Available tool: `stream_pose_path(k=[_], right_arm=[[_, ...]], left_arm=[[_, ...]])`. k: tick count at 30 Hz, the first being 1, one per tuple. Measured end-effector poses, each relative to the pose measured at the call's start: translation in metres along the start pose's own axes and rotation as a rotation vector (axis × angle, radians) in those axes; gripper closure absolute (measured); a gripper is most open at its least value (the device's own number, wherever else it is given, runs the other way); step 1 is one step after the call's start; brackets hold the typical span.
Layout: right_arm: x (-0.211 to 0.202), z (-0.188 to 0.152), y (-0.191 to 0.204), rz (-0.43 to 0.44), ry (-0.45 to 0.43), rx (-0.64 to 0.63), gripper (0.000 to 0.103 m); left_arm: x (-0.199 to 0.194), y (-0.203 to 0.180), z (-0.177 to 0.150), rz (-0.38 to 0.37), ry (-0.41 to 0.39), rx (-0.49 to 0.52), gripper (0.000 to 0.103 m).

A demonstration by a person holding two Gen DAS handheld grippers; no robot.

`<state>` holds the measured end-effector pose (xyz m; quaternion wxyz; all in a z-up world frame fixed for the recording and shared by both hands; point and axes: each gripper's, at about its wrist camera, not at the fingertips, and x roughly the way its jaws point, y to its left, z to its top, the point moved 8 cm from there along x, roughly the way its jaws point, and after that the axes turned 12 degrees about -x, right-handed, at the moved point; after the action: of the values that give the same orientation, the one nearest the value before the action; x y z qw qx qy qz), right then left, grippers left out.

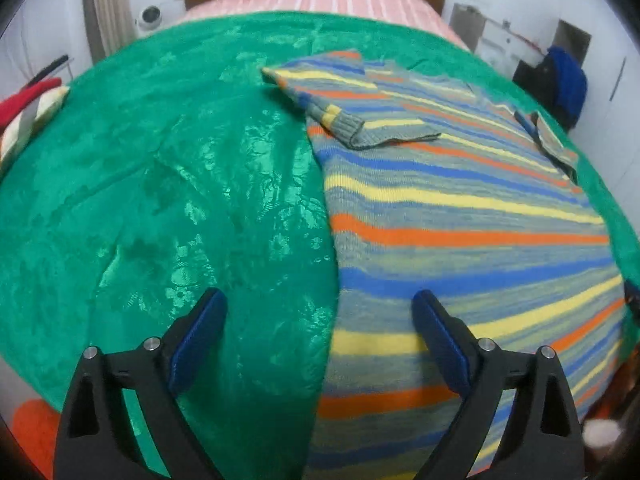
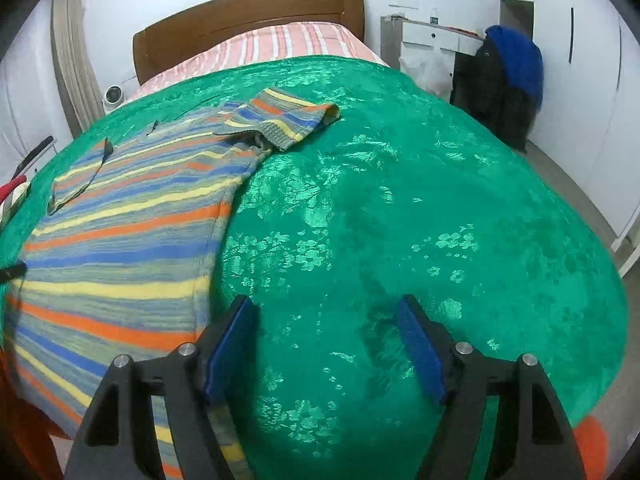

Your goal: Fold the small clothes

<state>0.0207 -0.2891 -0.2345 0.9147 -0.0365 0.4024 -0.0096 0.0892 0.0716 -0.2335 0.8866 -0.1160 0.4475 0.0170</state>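
Observation:
A striped knitted sweater [image 1: 460, 216] in grey, blue, yellow and orange lies flat on the green bedspread [image 1: 160, 200]. Its left sleeve [image 1: 344, 116] is folded in over the chest. My left gripper [image 1: 320, 312] is open and empty, hovering over the sweater's left lower edge. In the right wrist view the sweater [image 2: 120, 248] lies at the left, with its right sleeve [image 2: 280, 120] folded in. My right gripper [image 2: 326, 320] is open and empty over the green bedspread [image 2: 440, 220], just right of the sweater's lower edge.
A pink striped sheet [image 2: 288, 44] and a wooden headboard [image 2: 248, 20] lie beyond the bedspread. Red and white cloth [image 1: 28, 108] sits at the bed's left edge. A chair with dark and blue clothes [image 2: 508, 76] stands to the right, beside a white desk [image 2: 432, 36].

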Motion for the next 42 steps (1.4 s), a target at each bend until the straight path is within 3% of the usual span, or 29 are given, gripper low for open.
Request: stream_pose_path(k=[5, 17, 23, 42], right_arm=[[0.001, -0.006, 0.004, 0.015, -0.008, 0.000, 0.015], [0.006, -0.010, 0.011, -0.002, -0.015, -0.012, 0.007], [0.008, -0.010, 0.014, -0.005, -0.017, -0.017, 0.004], [0.009, -0.011, 0.016, -0.008, -0.016, -0.022, 0.001]], left_arm=[[0.001, 0.002, -0.003, 0.017, -0.008, -0.002, 0.000], [0.004, -0.001, -0.009, 0.030, -0.014, 0.018, 0.000], [0.002, -0.002, -0.010, 0.040, -0.046, 0.027, 0.000], [0.003, -0.002, -0.011, 0.049, -0.046, 0.063, 0.000]])
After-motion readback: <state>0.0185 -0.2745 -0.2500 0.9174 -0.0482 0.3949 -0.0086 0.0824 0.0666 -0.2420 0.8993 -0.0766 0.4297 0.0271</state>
